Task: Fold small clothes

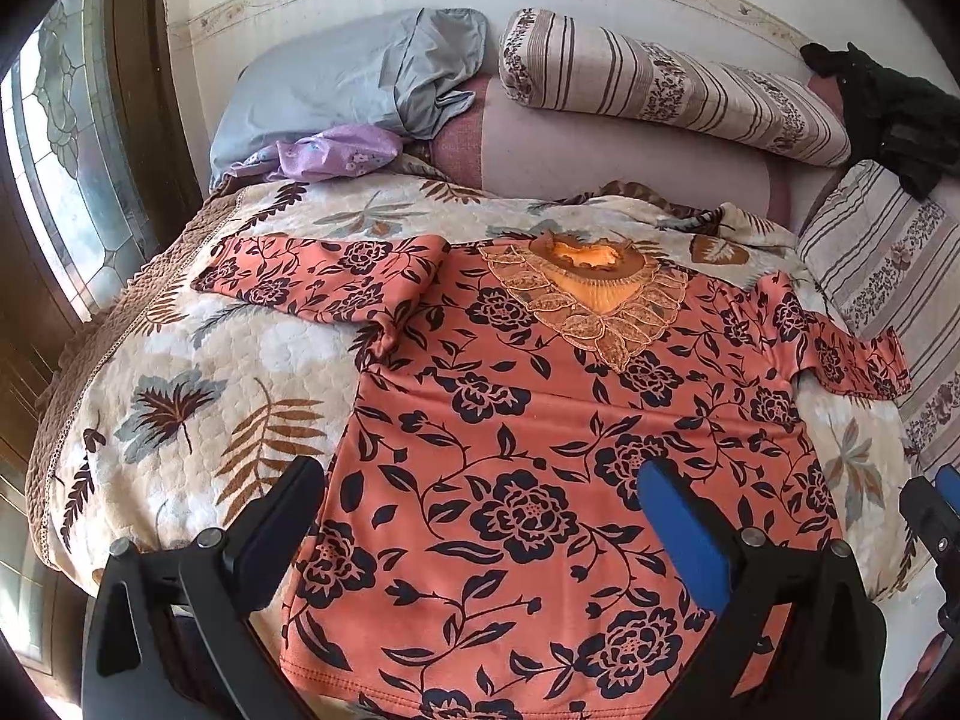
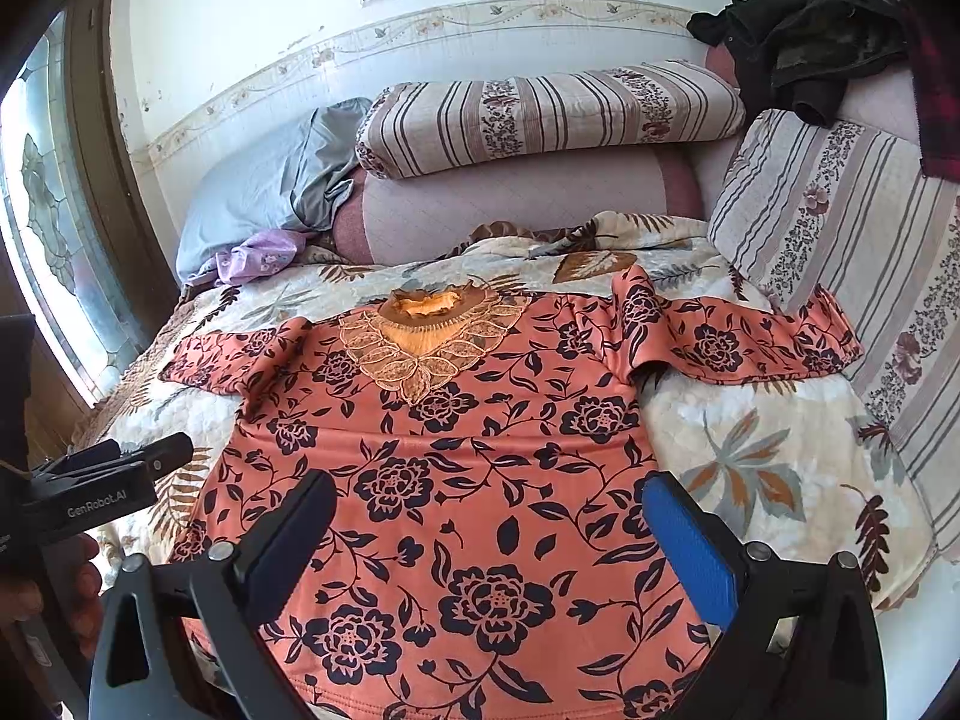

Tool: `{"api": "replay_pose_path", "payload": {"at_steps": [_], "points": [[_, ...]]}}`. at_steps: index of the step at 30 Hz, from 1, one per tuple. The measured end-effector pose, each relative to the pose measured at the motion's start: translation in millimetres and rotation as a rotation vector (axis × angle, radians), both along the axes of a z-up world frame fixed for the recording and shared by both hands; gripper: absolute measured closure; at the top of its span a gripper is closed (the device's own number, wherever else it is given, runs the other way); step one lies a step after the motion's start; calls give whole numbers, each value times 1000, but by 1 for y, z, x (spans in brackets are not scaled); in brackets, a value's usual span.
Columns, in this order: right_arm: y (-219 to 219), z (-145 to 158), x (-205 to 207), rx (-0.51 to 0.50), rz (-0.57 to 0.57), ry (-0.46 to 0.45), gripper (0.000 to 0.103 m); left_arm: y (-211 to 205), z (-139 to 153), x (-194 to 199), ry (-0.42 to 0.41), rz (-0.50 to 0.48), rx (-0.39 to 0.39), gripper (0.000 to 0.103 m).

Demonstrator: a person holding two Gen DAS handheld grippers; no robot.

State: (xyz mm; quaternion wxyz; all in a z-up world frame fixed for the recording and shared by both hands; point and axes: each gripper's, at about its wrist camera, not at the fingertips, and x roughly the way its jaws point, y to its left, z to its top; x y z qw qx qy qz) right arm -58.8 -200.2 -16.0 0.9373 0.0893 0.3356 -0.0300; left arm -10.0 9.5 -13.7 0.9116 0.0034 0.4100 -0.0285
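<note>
An orange top with dark flower print and a lace neckline lies flat, front up, on the bed quilt, both sleeves spread out to the sides; it also shows in the right wrist view. My left gripper is open and empty, hovering over the top's lower left part near the hem. My right gripper is open and empty over the lower right part of the top. The left gripper also shows from the side at the left edge of the right wrist view, and the right gripper at the right edge of the left wrist view.
The leaf-print quilt covers the bed. Striped pillows and a grey pillow lie at the head, with a purple cloth beside them. Dark clothes sit at the back right. A glass door stands left.
</note>
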Motion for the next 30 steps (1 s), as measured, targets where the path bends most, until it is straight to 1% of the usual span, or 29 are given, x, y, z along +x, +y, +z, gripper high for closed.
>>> {"api": "replay_pose_path", "payload": {"at_steps": [10,30], "points": [[-1,1,7,-2,-8,7,0,-1,-4,4,13,-3,-1,0],[-4,4,11,3,-10,-1,0,-6,-5,7,14,-13,4,0]]}}
